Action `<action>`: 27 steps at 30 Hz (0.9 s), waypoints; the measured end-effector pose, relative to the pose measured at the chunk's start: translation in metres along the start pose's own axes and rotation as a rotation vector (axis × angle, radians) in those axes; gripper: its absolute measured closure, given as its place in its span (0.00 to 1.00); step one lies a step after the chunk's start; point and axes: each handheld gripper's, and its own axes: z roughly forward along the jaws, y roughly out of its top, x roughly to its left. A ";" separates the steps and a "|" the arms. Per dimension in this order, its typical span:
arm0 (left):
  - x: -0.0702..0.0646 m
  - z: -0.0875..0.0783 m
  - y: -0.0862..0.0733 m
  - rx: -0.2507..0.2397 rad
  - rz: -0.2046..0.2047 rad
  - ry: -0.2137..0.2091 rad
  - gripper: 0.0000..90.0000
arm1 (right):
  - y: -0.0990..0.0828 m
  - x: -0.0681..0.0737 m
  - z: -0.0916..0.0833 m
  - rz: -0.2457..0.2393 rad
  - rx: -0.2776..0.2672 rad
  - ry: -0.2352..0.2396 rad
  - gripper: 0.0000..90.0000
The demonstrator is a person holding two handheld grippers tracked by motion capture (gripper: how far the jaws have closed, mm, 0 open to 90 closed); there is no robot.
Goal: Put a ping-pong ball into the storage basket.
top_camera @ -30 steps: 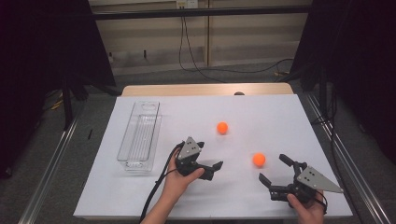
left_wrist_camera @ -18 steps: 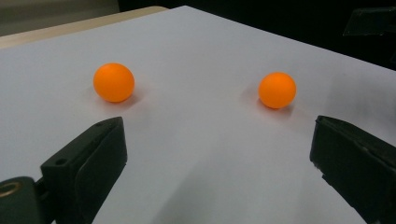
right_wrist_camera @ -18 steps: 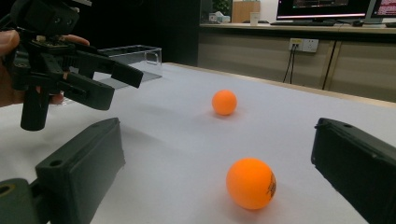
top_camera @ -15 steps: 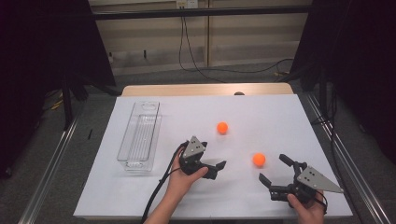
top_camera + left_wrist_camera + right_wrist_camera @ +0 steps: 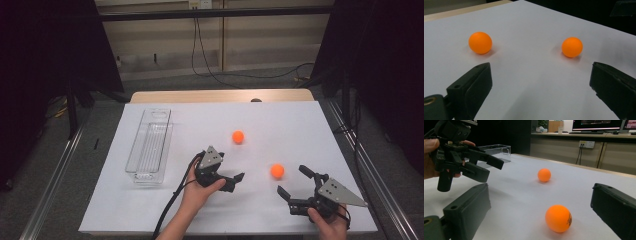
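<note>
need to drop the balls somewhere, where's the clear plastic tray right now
In the high view the clear rectangular plastic tray lies on the left part of the white table, left of the left gripper and apart from both orange balls.

The person's left hand [image 5: 200, 192] reaches in from the counter's near edge, holding the black two-jaw left gripper [image 5: 232, 177] level near the middle, its jaws spread wide apart. The right hand [image 5: 327, 222] grips the black right gripper [image 5: 294, 181] by the near right corner, its jaws likewise gaping, tilted toward the left.
</note>
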 end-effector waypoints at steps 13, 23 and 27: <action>-0.004 0.008 0.006 0.010 0.010 -0.007 0.05 | 0.000 0.000 0.000 -0.001 0.002 0.001 0.02; -0.007 0.014 0.005 0.019 0.012 -0.013 0.05 | 0.000 0.000 0.000 -0.001 0.000 0.000 0.02; -0.008 0.016 0.006 0.025 0.015 -0.011 0.05 | 0.000 0.000 0.000 -0.001 -0.001 0.000 0.02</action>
